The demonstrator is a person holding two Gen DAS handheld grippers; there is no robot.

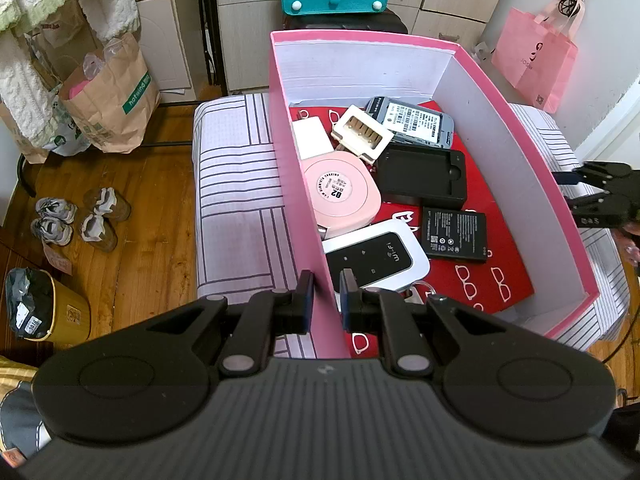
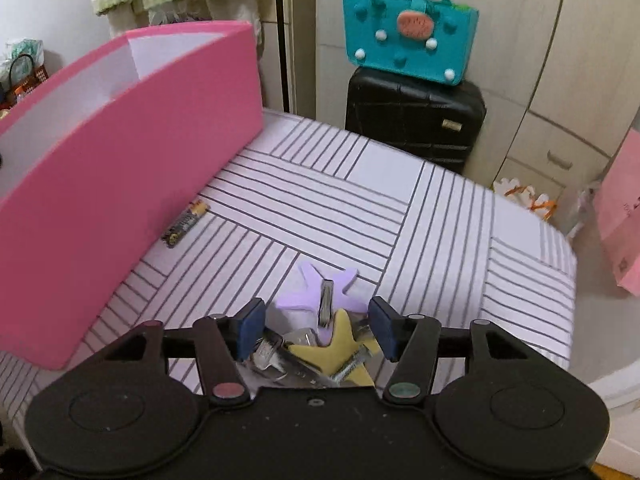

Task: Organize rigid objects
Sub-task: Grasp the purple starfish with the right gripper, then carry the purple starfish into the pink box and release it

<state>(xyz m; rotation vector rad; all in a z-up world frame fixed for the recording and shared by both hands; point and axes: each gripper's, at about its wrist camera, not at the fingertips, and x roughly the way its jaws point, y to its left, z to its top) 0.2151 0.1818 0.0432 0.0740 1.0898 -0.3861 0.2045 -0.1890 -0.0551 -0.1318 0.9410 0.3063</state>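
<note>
A pink box (image 1: 298, 184) stands on the striped bed cover (image 1: 236, 184). My left gripper (image 1: 326, 300) is shut on its near left wall. Inside lie a pink round case (image 1: 340, 190), a white WiFi router (image 1: 376, 254), a black battery (image 1: 456, 234), a black charger cradle (image 1: 424, 178), a grey device (image 1: 416, 118) and a cream adapter (image 1: 362, 130). My right gripper (image 2: 318, 330) is open, low over a purple star clip (image 2: 320, 288) and a yellow star clip (image 2: 344, 344) with metal parts; its pads are apart from them. It also shows as the right gripper (image 1: 600, 196) beyond the box's right wall. A small battery (image 2: 186, 224) lies by the pink box (image 2: 132, 184).
A teal felt bag (image 2: 412, 40) sits on a black suitcase (image 2: 416, 120) behind the bed. A pink shopping bag (image 1: 536, 64) hangs at the right. On the wooden floor at the left are paper bags (image 1: 108, 100), shoes (image 1: 76, 220) and a yellow bin (image 1: 44, 308).
</note>
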